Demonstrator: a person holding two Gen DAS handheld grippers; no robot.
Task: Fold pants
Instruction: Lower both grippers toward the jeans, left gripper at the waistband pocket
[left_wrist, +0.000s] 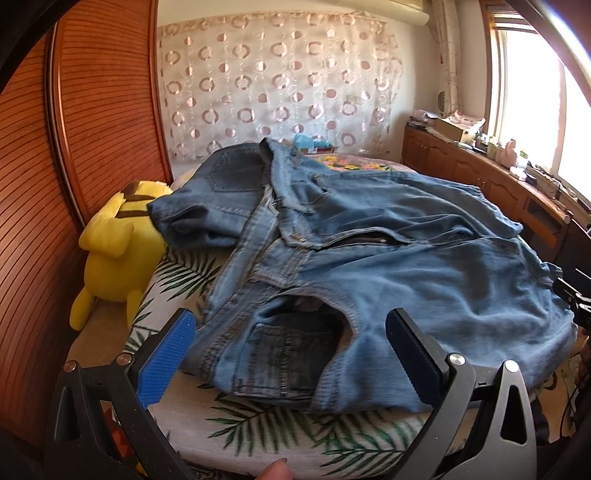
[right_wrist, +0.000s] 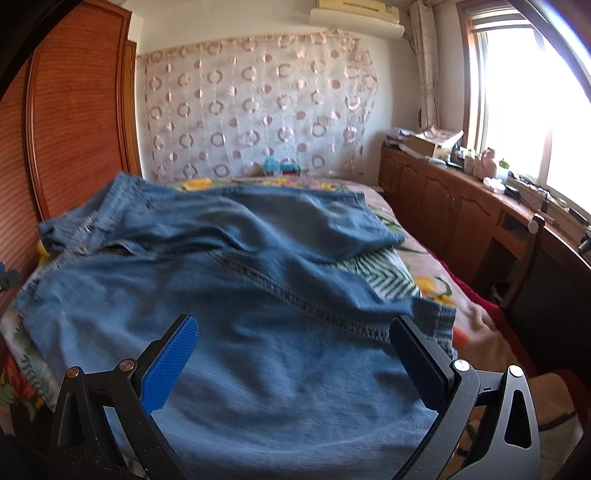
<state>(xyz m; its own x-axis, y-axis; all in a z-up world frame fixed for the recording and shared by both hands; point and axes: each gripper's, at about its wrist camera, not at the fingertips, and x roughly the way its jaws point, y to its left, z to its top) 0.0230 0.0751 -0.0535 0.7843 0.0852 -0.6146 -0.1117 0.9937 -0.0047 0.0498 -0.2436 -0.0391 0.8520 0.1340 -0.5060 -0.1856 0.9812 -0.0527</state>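
Bed (left_wrist: 258, 443) with leaf-print cover, filling most of both views; wooden wardrobe doors (left_wrist: 92, 129) on the left, patterned curtain (left_wrist: 277, 85) behind, low cabinets (right_wrist: 443, 206) under the window on the right.

Blue denim pants (left_wrist: 388, 258) spread loosely across the bed, rumpled, not yet folded. Waistband end toward the left wrist view: fly and zip showing, one back pocket turned up near the front edge, a flap of dark denim flipped toward the yellow plush toy (left_wrist: 118, 236), touching or just beside it. Legs running off toward the right wrist view; one leg lying partly over the other, hem (right_wrist: 436, 317) near the bed's right side.

Left hand-held gripper (left_wrist: 291, 343): fingers spread wide, nothing between them, hanging just above the waistband end. Right hand-held gripper (right_wrist: 295, 350): also spread wide, empty, over the leg fabric near the thick seam (right_wrist: 295, 295). Fingertip (left_wrist: 277, 470) visible at the bottom edge of the left view.

Judgement: early stage, pre-grasp. For a clean first fold:
- flatten first; turned-out flap and pocket back in place
- pinch waistband at the outer side seam, both layers, not just the top one
- pinch matching leg at the hem, outer edge
- lift both ends together, lay one leg onto the other, seams aligned
- keep cloth taut between the grips to avoid trapping wrinkles
- mind the plush toy; flap likely to snag on it.
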